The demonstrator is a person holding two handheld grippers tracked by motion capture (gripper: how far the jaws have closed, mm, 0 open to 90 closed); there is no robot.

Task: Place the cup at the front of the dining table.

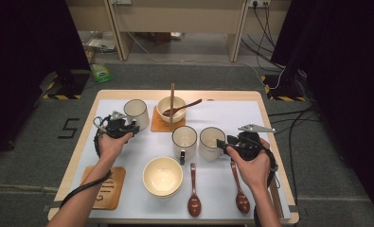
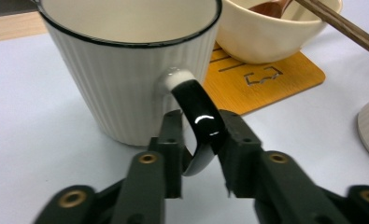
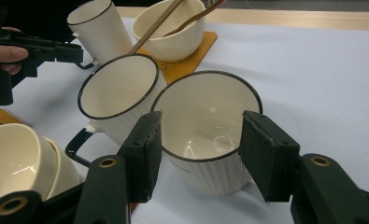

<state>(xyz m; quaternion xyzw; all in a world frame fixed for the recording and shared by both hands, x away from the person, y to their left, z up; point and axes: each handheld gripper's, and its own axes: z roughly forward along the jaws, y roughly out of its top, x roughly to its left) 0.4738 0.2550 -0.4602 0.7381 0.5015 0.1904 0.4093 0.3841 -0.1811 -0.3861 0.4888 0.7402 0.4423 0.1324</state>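
1. My left gripper (image 1: 128, 127) has its two black jaws closed onto the glossy black handle (image 2: 198, 123) of the ribbed cream mug (image 1: 137, 113), which stands in the upper left of the high view; in the left gripper view the pads press the handle from both sides.
2. That mug has a thin dark rim and fine vertical ribbing; its top edge is cut off by the frame in the left gripper view.
3. My right gripper (image 1: 222, 144) is spread wide around a second ribbed mug (image 3: 205, 135) at the centre right of the high view. The padded jaws stand to either side of its rim, and I cannot tell whether they touch the wall.
4. This mug's handle is not visible in any view.
5. A third mug (image 3: 119, 93) stands just beside it, handle pointing down-left in the right gripper view.
6. The right gripper view shows my left hand (image 3: 2, 56) in its upper left corner.
7. Behind, a smooth cream bowl (image 1: 170, 109) sits on an orange wooden coaster (image 2: 261, 74), with chopsticks (image 1: 172, 101) and a brown spoon leaning in it.
8. Lower in the high view lie stacked bowls (image 1: 162, 176), two glossy brown spoons (image 1: 194, 191) and another coaster (image 1: 106, 188), on a white mat (image 1: 222, 111).
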